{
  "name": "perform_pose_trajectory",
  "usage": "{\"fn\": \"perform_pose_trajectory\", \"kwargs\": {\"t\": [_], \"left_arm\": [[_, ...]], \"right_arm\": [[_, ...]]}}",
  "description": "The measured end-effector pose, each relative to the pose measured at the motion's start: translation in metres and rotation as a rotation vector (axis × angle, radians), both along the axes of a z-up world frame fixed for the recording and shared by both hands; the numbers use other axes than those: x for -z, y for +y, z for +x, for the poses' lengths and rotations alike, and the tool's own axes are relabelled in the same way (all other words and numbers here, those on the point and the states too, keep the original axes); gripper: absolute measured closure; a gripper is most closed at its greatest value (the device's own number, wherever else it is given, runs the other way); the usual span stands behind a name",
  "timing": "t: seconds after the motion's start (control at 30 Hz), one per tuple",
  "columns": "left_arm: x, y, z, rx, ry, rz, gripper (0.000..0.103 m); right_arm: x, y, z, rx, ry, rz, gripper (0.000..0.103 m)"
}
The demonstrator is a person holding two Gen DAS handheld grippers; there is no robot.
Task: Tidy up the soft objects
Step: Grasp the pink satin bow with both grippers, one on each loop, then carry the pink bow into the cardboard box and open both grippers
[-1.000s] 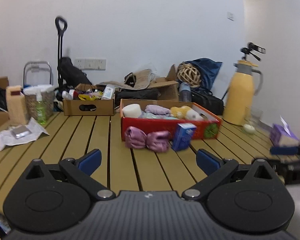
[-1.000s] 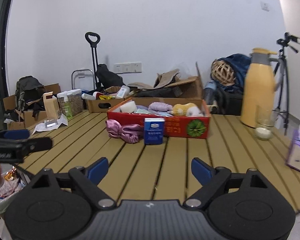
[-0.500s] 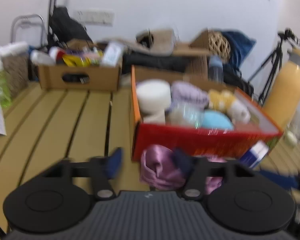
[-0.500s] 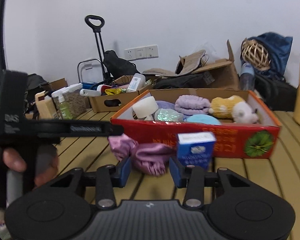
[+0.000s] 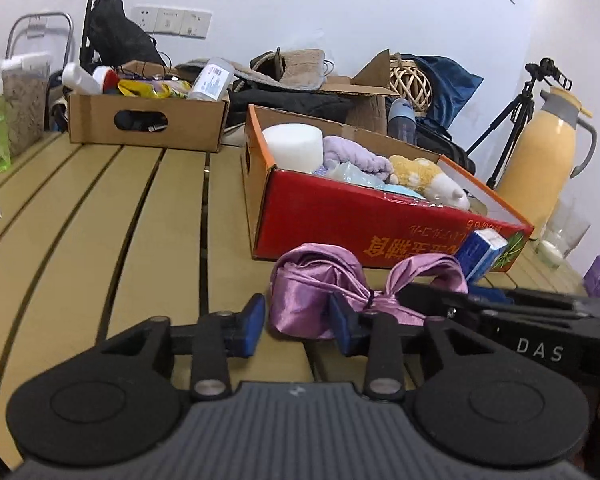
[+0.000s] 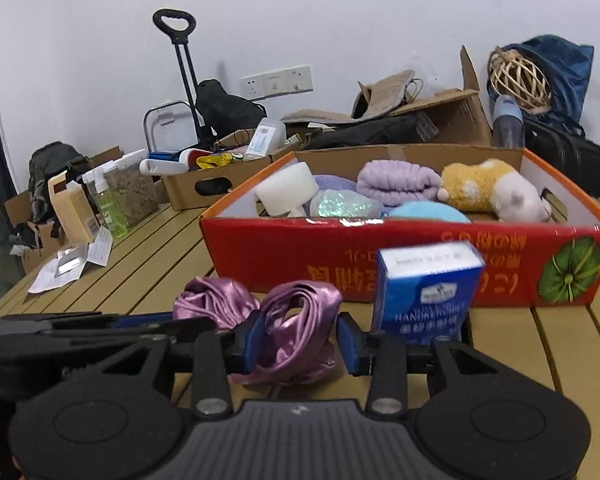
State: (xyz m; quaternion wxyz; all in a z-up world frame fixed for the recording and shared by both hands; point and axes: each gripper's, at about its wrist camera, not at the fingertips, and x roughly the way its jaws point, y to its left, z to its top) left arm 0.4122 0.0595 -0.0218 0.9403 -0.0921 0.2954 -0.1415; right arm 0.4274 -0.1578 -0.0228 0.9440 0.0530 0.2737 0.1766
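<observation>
The slatted table [image 5: 148,208] is seen first, then the red box [image 6: 284,252] already filled with soft things. Against its front wall the purple satin cloth [image 5: 316,292] lies. One lobe each is straddled by the left gripper [image 5: 298,322] and right gripper [image 6: 298,340], jaws apart, not yet clamped. A grasp is judged underway; closing, then lifting over the wall, is called for.

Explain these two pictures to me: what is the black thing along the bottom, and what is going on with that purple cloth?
No robot here: a person holds a hand-held claw in each hand, with a camera looking along its two blue-tipped fingers. One picture looks out from the left claw, the other from the right claw. On the slatted table lies a shiny purple satin cloth in two bunches; each claw straddles one bunch, jaws close around it. Behind stands a red box of soft toys and towels, with a small blue tissue pack in front.
</observation>
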Motion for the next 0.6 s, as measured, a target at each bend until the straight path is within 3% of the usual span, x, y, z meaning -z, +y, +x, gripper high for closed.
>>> {"fn": "perform_pose_trajectory", "kwargs": {"t": [0.13,0.17,0.23,0.27,0.37,0.6], "left_arm": [[-0.001,-0.002,-0.002,0.015,-0.011,-0.011,0.088],[-0.001,-0.002,-0.003,0.017,-0.011,-0.017,0.091],[-0.006,-0.003,-0.009,0.014,-0.007,-0.03,0.092],[-0.011,-0.005,-0.015,0.013,-0.017,-0.027,0.093],[-0.03,-0.01,-0.042,0.005,-0.073,-0.021,0.093],[-0.08,-0.034,-0.088,0.056,-0.188,-0.053,0.093]], "right_arm": [[0.006,-0.01,0.004,0.012,0.064,0.084,0.065],[0.008,-0.013,0.006,0.007,0.075,0.109,0.069],[0.007,-0.014,0.006,-0.012,0.089,0.146,0.088],[0.004,-0.012,0.004,-0.021,0.092,0.136,0.089],[-0.015,-0.006,-0.019,-0.05,0.033,0.081,0.09],[-0.065,-0.036,-0.074,-0.071,-0.078,0.107,0.09]]}}
